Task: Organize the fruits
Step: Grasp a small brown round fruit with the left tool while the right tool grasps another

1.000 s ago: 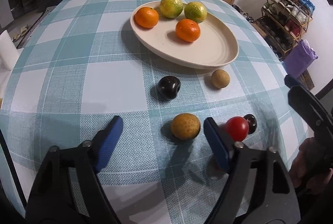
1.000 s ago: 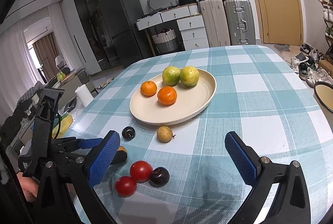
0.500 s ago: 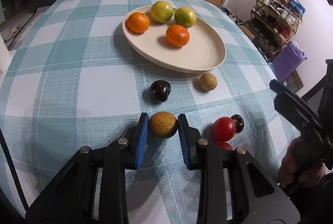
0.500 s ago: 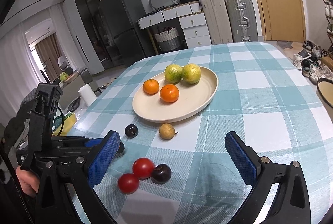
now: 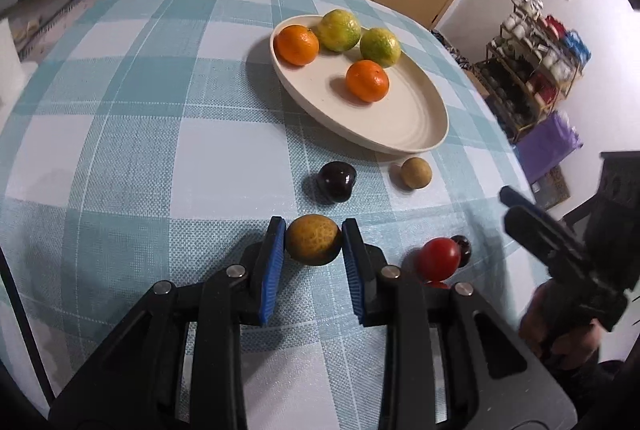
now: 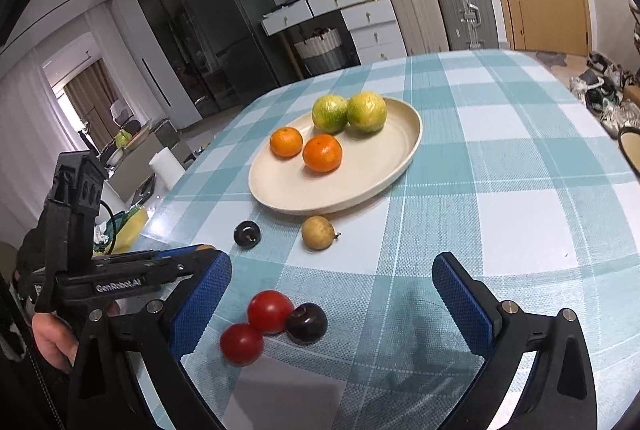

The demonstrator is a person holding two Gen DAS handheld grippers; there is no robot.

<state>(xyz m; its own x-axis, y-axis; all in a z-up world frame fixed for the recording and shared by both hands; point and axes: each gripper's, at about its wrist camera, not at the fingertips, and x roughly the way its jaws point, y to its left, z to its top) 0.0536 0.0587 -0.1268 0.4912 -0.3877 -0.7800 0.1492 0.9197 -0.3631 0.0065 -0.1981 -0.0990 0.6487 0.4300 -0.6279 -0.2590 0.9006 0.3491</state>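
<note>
The left gripper (image 5: pixel 313 238) is clenched on the yellow-brown fruit (image 5: pixel 313 239) at lower centre of the left wrist view, low over the worktop (image 5: pixel 160 150). Judged best: lift straight, clear the plate (image 5: pixel 416 126) rim, and set it on bare plate away from the oranges. The right gripper (image 6: pixel 332 290) hangs released above the tomatoes (image 6: pixel 270 311).

My left gripper (image 5: pixel 313 244) angles down, pads clamped on a yellow-brown fruit (image 5: pixel 313 239); my right gripper (image 6: pixel 332 284) hangs wide open.
</note>
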